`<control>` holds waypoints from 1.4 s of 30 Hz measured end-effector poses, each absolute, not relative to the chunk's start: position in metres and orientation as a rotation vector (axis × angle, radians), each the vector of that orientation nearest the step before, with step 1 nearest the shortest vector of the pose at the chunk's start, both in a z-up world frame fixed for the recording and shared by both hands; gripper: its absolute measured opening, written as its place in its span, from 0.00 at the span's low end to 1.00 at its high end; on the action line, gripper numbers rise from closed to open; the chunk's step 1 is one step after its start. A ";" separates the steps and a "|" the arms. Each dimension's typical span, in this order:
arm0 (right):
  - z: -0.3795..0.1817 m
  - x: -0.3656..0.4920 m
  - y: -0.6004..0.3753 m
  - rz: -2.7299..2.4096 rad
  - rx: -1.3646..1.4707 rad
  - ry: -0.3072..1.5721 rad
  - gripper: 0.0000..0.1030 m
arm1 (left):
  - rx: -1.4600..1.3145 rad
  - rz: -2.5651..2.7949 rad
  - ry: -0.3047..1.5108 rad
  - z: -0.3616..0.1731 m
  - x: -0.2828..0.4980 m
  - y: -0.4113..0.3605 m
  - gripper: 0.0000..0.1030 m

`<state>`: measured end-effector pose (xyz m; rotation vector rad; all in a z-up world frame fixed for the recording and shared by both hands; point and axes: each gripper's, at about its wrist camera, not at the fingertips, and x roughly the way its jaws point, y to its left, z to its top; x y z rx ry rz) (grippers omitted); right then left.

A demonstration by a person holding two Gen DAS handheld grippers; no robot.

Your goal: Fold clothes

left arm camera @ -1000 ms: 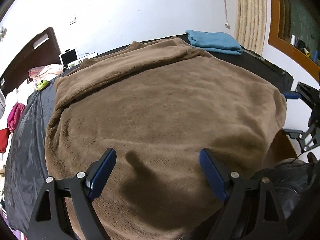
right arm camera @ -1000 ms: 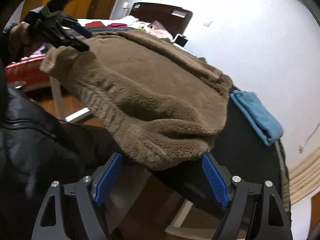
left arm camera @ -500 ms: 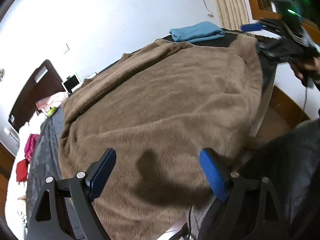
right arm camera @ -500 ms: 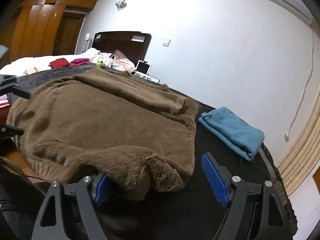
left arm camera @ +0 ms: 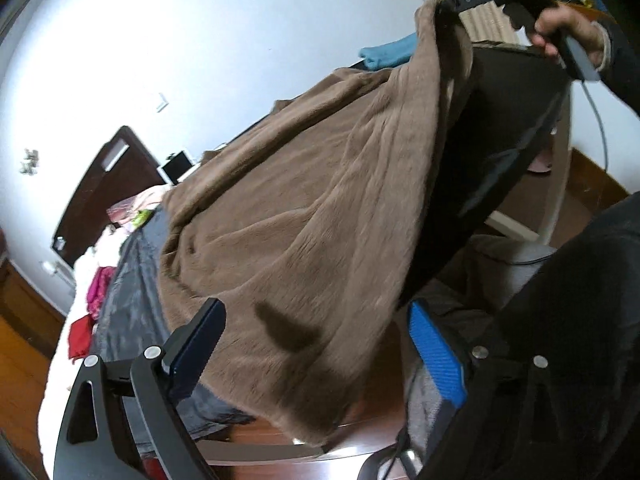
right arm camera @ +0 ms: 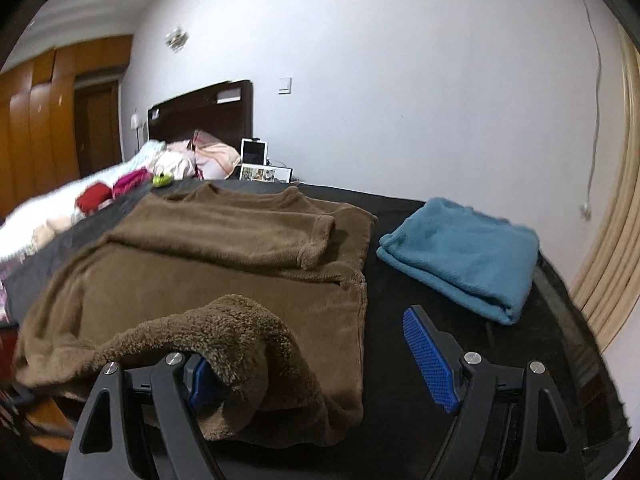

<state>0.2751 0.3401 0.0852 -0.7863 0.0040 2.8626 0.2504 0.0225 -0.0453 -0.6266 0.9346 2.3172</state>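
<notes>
Right wrist: folded blue towel (right arm camera: 460, 252) beside brown sweater (right arm camera: 224, 264).

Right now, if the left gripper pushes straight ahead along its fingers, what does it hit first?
Most likely the brown fleece garment: its hanging hem fills the gap between the open fingers of the left gripper, just ahead of them. Depth is uncertain through the fisheye, but nothing else shows in that line.

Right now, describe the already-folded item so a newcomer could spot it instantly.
Start at the black-covered table in front of the bed. The big brown fleece top sprawls across most of it; to its right, apart from it, sits the blue fleece. It is the only neatly folded, stacked, teal-blue piece.
</notes>
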 end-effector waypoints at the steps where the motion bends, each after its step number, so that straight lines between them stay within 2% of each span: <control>1: 0.086 0.273 0.343 2.866 -0.789 0.030 0.81 | -0.625 2.332 0.949 -0.047 0.249 0.022 0.92; 6: 0.090 0.262 0.348 2.863 -0.784 0.054 0.81 | -0.632 2.388 0.927 -0.048 0.240 0.015 0.92; 12: 0.084 0.257 0.354 2.853 -0.800 0.071 0.81 | -0.663 2.407 0.723 -0.023 0.229 -0.010 0.89; 13: 0.082 0.257 0.355 2.855 -0.804 0.072 0.80 | -0.671 2.414 0.680 -0.019 0.226 -0.016 0.86; 14: 0.081 0.257 0.355 2.866 -0.811 0.075 0.73 | -0.681 2.420 0.637 -0.015 0.221 -0.021 0.67; 15: 0.079 0.256 0.354 2.878 -0.831 0.078 0.62 | -0.700 2.425 0.602 -0.013 0.217 -0.025 0.43; 16: 0.077 0.256 0.353 2.884 -0.853 0.077 0.56 | -0.725 2.431 0.571 -0.012 0.211 -0.028 0.37; 18: 0.071 0.255 0.349 2.895 -0.902 0.068 0.36 | -0.731 2.458 0.558 -0.009 0.205 -0.032 0.33; 20: 0.067 0.257 0.342 2.904 -0.932 0.014 0.32 | -0.711 2.489 0.590 -0.004 0.202 -0.033 0.32; 22: 0.064 0.262 0.338 2.914 -0.947 -0.034 0.31 | -0.651 2.560 0.676 0.004 0.201 -0.036 0.33; 26: 0.063 0.274 0.340 2.938 -0.967 -0.069 0.30 | -0.514 2.649 0.795 0.026 0.197 -0.054 0.44; 29: 0.067 0.281 0.346 2.952 -0.978 -0.051 0.30 | -0.442 2.658 0.764 0.046 0.194 -0.068 0.47; 37: 0.095 0.282 0.349 2.987 -0.900 -0.013 0.28 | -0.308 2.720 0.667 0.088 0.173 -0.061 0.48; 38: 0.101 0.281 0.351 2.990 -0.878 -0.006 0.28 | -0.297 2.729 0.658 0.093 0.168 -0.060 0.52; 39: 0.108 0.280 0.353 2.992 -0.856 0.000 0.28 | -0.281 2.750 0.659 0.099 0.164 -0.060 0.63; 41: 0.120 0.277 0.356 2.996 -0.812 0.015 0.28 | -0.241 2.787 0.666 0.108 0.156 -0.062 0.78; 42: 0.125 0.275 0.358 2.997 -0.798 0.023 0.28 | -0.221 2.803 0.669 0.112 0.152 -0.063 0.81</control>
